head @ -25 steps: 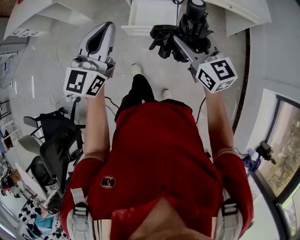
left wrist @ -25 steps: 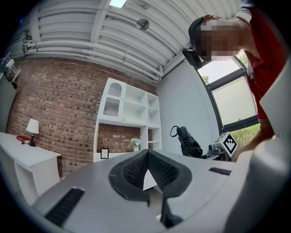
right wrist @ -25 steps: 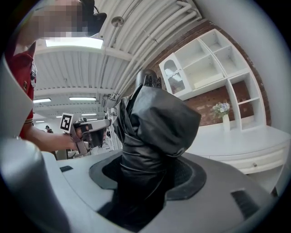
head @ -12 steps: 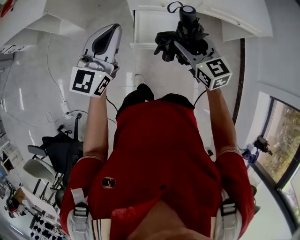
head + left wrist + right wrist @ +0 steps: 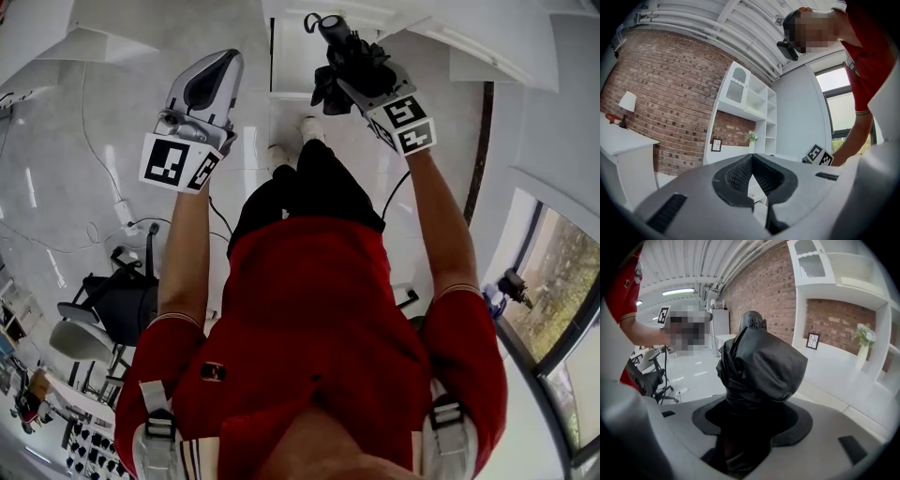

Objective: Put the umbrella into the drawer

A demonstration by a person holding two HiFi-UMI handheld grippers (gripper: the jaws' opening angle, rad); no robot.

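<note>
A folded black umbrella with a strap loop at its handle end is held by my right gripper, which is shut on it. It hangs over the white open drawer at the top middle of the head view. In the right gripper view the umbrella fills the space between the jaws and hides the pads. My left gripper is to the left of the drawer, over the floor. Its white jaws meet at the tips with nothing between them, as the left gripper view shows of the left gripper.
White cabinets and shelves stand ahead, and a white desk at upper left. A black office chair and floor cables lie behind on the left. A window runs along the right.
Both grippers moved forward towards the white drawer as the person stepped up. The right gripper tipped downward with the umbrella, which now lies over the drawer.
</note>
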